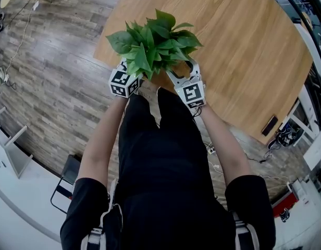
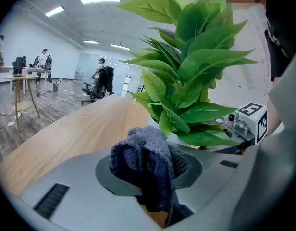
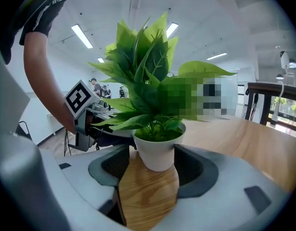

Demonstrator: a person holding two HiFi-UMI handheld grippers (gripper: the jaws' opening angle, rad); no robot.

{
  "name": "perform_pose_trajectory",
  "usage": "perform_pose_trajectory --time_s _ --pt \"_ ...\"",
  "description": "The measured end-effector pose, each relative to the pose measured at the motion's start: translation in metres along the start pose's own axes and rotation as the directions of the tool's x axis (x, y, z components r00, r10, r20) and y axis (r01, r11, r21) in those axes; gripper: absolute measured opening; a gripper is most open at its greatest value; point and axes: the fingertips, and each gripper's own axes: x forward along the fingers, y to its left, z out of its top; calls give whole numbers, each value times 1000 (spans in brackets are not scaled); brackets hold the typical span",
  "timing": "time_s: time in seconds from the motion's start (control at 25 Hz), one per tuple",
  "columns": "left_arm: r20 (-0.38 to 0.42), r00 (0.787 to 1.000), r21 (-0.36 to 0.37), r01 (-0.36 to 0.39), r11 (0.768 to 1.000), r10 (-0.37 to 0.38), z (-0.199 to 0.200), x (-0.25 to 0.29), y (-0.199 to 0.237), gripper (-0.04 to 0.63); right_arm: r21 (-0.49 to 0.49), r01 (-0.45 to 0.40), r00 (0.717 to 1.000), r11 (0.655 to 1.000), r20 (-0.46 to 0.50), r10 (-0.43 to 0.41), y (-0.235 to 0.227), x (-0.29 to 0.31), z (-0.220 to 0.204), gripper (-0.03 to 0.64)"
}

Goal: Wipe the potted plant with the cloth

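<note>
A potted plant with broad green leaves stands near the front edge of a wooden table. Its white pot sits between the jaws of my right gripper, which close on it from both sides. My left gripper is shut on a dark blue-grey cloth, bunched up between its jaws. It holds the cloth just left of the plant, close under the lower leaves. In the head view the leaves hide both grippers' tips. Only the marker cubes show below the foliage.
The table runs on to the right and far side, with a black flat thing near its right edge. Wood-pattern floor lies to the left. Far back in the left gripper view are office chairs, a small table and people.
</note>
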Motion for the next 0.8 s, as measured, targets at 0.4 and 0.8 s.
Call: perform_pose_trajectory --time_s 0.4,0.8 --pt "4 1000 -2 -31 1000 31 0 -4 3 135 -75 7 999 997 -51 -11 3 -9 -16 276" --pt "13 1000 28 -25 999 25 7 -2 4 135 -260 -69 998 963 -29 64 -19 1 1 276"
